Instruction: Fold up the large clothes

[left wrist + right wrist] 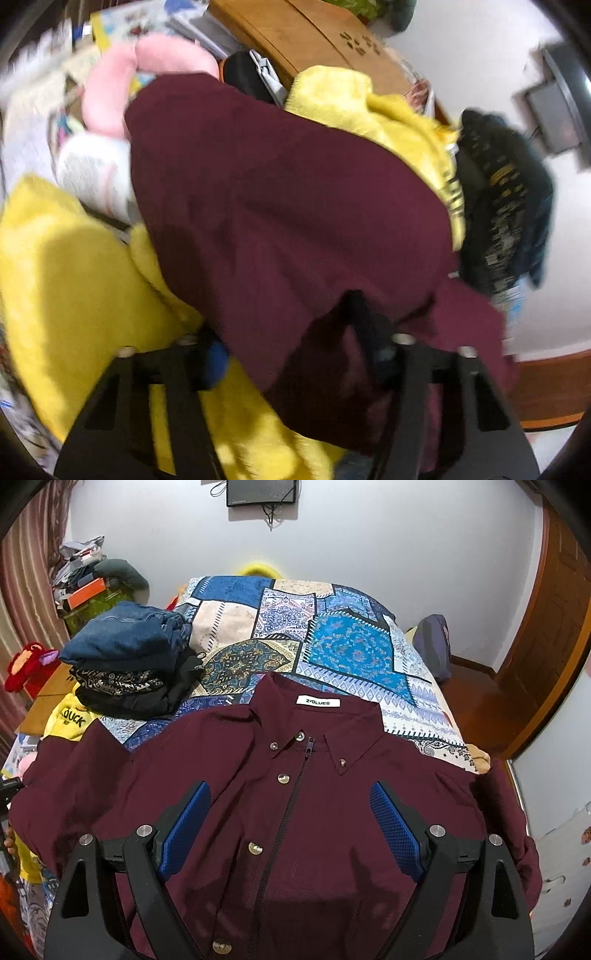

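The maroon shirt (295, 812) lies face up on the bed (332, 635), collar away from the right tool (290, 827), which hangs wide open and empty over its chest. Only the left-wrist view shows the left tool (295, 332) half closed around the shirt's edge; whether it pinches is unclear.

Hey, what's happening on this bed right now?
A person with a handheld gripper in each hand is folding laundry. A maroon button-up shirt with a zip front lies face up on the patchwork bedspread. The right gripper hangs open above its chest, while the left gripper has shirt fabric between its fingers at the shirt's edge. A stack of folded dark clothes sits beside it.
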`<state>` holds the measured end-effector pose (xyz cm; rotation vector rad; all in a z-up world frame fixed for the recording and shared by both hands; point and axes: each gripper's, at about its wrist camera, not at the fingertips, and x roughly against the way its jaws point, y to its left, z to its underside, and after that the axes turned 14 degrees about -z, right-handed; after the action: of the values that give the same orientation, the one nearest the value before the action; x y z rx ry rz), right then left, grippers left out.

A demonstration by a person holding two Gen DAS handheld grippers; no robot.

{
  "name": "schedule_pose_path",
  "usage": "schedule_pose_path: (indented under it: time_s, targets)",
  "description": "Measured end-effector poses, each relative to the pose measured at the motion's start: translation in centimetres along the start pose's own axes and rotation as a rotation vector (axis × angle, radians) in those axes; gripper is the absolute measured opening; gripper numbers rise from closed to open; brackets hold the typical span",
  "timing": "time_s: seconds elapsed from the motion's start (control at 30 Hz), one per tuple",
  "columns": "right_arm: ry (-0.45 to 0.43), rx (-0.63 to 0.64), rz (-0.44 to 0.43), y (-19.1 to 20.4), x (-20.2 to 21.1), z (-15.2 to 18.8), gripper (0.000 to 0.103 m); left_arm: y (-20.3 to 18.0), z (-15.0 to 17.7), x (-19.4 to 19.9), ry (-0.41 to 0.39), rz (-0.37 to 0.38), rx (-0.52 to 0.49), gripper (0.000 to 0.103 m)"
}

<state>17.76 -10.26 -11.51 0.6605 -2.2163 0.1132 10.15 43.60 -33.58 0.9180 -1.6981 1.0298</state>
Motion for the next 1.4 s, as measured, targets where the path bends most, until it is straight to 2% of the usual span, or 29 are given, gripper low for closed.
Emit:
schedule_pose_path:
  time_s: [0.07,0.13,0.2,0.3,0.37,0.53,0.67,0.8,0.93,1.07,1.23,1.4]
  targets:
    - [0.002,-0.004,-0.001,-0.2,0.2,0.1,0.086,-0.6,0.2,0.7,-0.043,-0.057,-0.045,0.038]
    - [0.002,-0.016,-0.005,-0.7,0.4,0.2,0.086,-1.5,0.4,2.3,-0.122,-0.157,-0.106,0.014]
    - [0.002,-0.031,-0.004,-1.2,0.7,0.4,0.086,-1.9,0.7,4.1,-0.194,-0.202,-0.141,0.011]
    - [-0.004,-0.061,-0.010,-2.1,1.1,0.8,0.086,-2.7,0.6,7.5,-0.296,-0.204,-0.175,0.008]
    - [-0.006,-0.080,-0.014,-2.6,1.5,1.1,0.086,-3.6,0.3,9.9,-0.350,-0.175,-0.188,0.007]
    - [-0.031,-0.117,-0.016,-4.5,2.6,2.0,0.086,-8.3,0.2,16.6,-0.432,0.018,-0.244,0.004]
    - [-0.059,-0.154,-0.028,-6.1,3.8,2.4,0.086,-14.5,2.2,21.4,-0.493,0.171,-0.351,0.004]
    - [-0.085,-0.178,-0.022,-7.7,5.0,2.8,0.086,-21.7,6.1,25.4,-0.535,0.311,-0.489,0.004]
    - [-0.106,-0.175,0.001,-8.9,6.3,3.1,0.086,-28.4,10.7,27.7,-0.516,0.446,-0.627,0.004]
    - [-0.136,-0.150,0.037,-9.7,7.7,3.5,0.086,-33.8,16.7,27.3,-0.467,0.495,-0.764,0.004]
    - [-0.141,-0.154,0.038,-10.6,8.5,4.0,0.086,-38.1,24.4,23.2,-0.326,0.486,-0.947,0.004]
    - [-0.122,-0.153,0.049,-11.4,8.6,5.0,0.086,-40.0,32.1,17.3,-0.138,0.417,-1.131,0.004]
